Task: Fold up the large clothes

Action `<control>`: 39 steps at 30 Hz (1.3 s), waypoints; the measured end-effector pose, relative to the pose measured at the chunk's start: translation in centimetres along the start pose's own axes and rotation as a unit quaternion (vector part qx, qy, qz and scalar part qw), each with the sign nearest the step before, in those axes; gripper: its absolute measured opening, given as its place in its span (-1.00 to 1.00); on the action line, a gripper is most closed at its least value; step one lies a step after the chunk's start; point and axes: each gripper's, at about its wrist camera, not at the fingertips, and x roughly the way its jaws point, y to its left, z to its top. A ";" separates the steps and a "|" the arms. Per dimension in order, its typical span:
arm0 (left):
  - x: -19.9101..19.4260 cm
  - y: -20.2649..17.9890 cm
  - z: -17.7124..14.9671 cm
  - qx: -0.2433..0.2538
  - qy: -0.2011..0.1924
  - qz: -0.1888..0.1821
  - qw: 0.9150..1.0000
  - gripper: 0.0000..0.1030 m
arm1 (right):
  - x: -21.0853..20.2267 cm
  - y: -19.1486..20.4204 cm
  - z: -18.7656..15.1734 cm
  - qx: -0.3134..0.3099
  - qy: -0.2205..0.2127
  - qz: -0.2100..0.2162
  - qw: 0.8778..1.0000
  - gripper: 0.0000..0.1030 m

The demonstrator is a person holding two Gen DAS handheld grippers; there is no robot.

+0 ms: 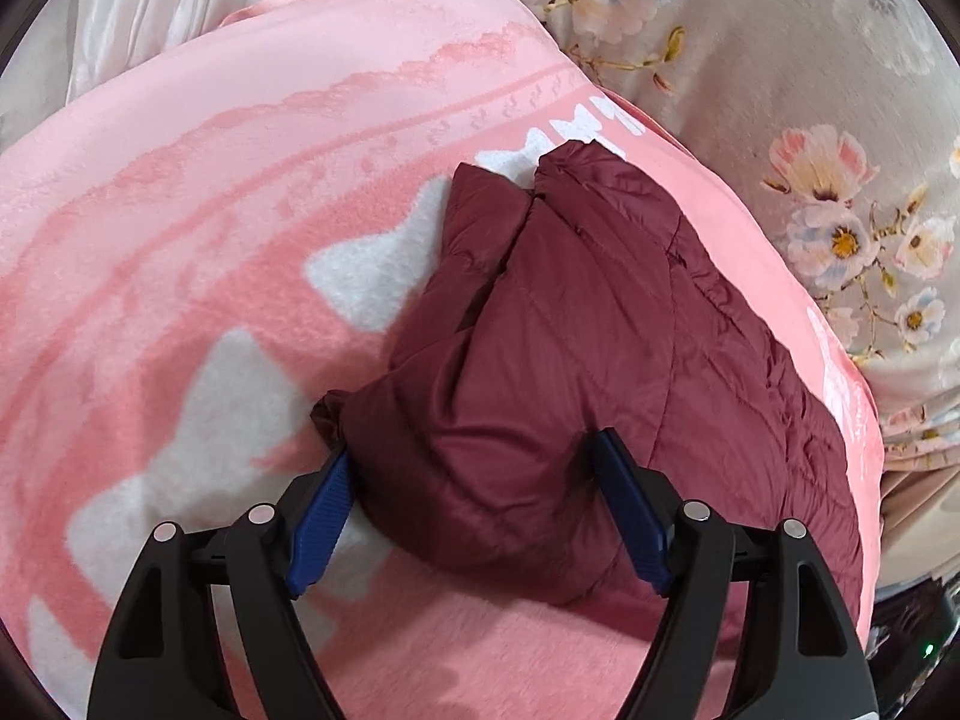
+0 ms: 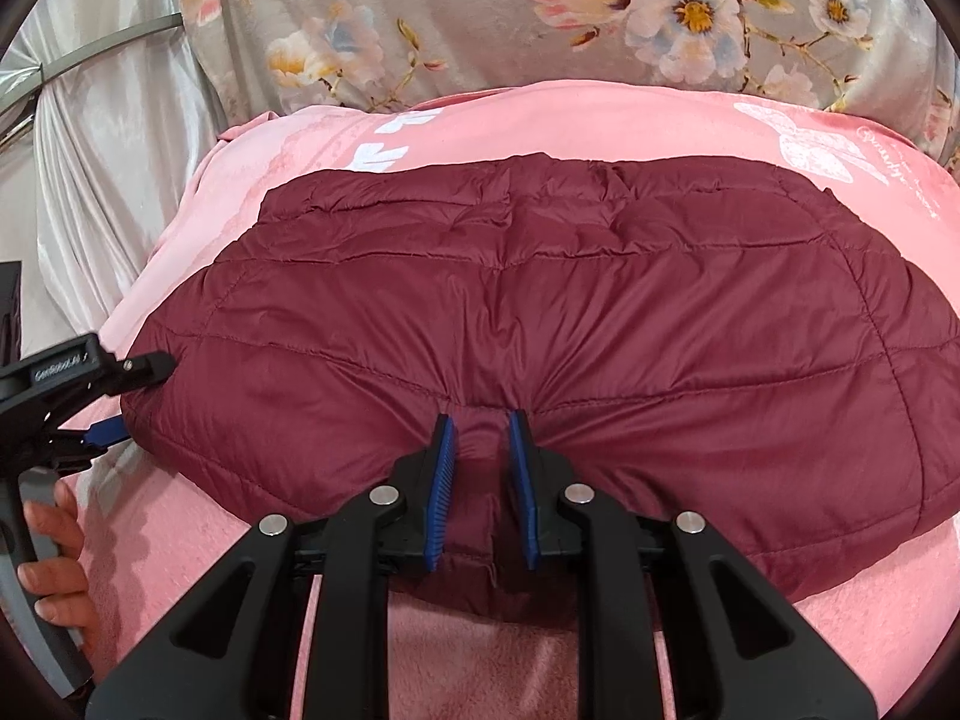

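A maroon quilted puffer jacket (image 1: 576, 336) lies folded into a thick bundle on a pink blanket (image 1: 180, 228). My left gripper (image 1: 474, 450) is open, its blue pads straddling the bundle's near end, one pad on each side. In the right wrist view the jacket (image 2: 600, 312) spreads wide across the blanket (image 2: 600, 120). My right gripper (image 2: 480, 426) is nearly closed, its pads pinching a fold of the jacket's near edge. The left gripper (image 2: 114, 402) shows at the jacket's left end, held by a hand (image 2: 57, 546).
The pink blanket with white patterns covers a bed with a grey floral sheet (image 2: 480, 12). White satin fabric (image 2: 114, 168) hangs at the left. The blanket's edge drops off at the right in the left wrist view (image 1: 864, 420).
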 end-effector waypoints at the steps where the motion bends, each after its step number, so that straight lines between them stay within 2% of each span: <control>1: 0.1 -0.3 0.1 0.000 0.001 -0.003 1.000 0.39 | 0.1 -0.1 0.0 0.002 0.001 0.002 1.000 -0.64; 2: 0.1 -0.6 0.1 0.003 0.001 -0.009 1.000 0.08 | 0.2 -0.2 0.1 0.003 0.002 0.003 1.000 -0.64; 3: -0.1 -1.0 0.2 0.009 0.001 -0.017 1.000 -0.08 | 0.2 -0.2 0.1 0.004 0.003 0.004 1.000 -0.64; 4: -0.4 -1.4 0.4 0.016 -0.002 -0.021 1.000 -0.46 | 0.2 -0.2 0.2 0.003 0.004 0.004 1.000 -0.64; 5: -1.2 -1.8 0.6 0.027 -0.011 -0.033 0.999 -0.68 | 0.1 -0.2 0.3 0.003 0.004 0.002 1.000 -0.64; 7: -2.7 -2.5 0.9 0.037 -0.020 -0.052 0.998 -0.76 | -0.2 -0.1 0.4 0.006 0.009 0.002 1.000 -0.64; 9: -4.8 -3.2 1.5 0.049 -0.037 -0.076 0.995 -0.79 | -0.6 0.0 0.4 0.019 0.019 0.018 0.999 -0.63; 14: -10.8 -6.9 2.7 0.106 -0.097 -0.097 0.985 -0.83 | 0.0 2.0 0.1 0.035 0.052 0.084 0.995 -0.63; 18: -13.2 -11.0 2.5 0.160 -0.106 -0.111 0.975 -0.85 | 0.1 4.3 0.0 0.008 0.056 0.087 0.995 -0.64; 21: -14.2 -15.0 1.4 0.207 -0.103 -0.124 0.965 -0.85 | -1.5 2.4 0.7 0.037 0.054 0.105 0.992 -0.63; 24: -14.5 -18.4 -0.4 0.244 -0.081 -0.150 0.955 -0.85 | -4.2 -1.6 1.3 0.073 0.037 0.087 0.993 -0.63; 29: -11.8 -24.1 -4.4 0.294 -0.035 -0.175 0.939 -0.85 | -8.9 -9.7 0.7 0.123 0.007 0.010 0.992 -0.61; 33: -7.5 -28.0 -8.6 0.330 0.014 -0.157 0.931 -0.85 | -11.3 -14.2 -1.1 0.153 0.000 -0.036 0.988 -0.61; 37: -2.6 -29.6 -12.6 0.337 0.076 -0.129 0.929 -0.80 | -12.3 -15.8 -2.3 0.158 -0.001 -0.057 0.986 -0.61; 39: -0.9 -29.7 -14.0 0.334 0.094 -0.122 0.930 -0.73 | -12.6 -16.6 -2.4 0.161 -0.002 -0.058 0.985 -0.61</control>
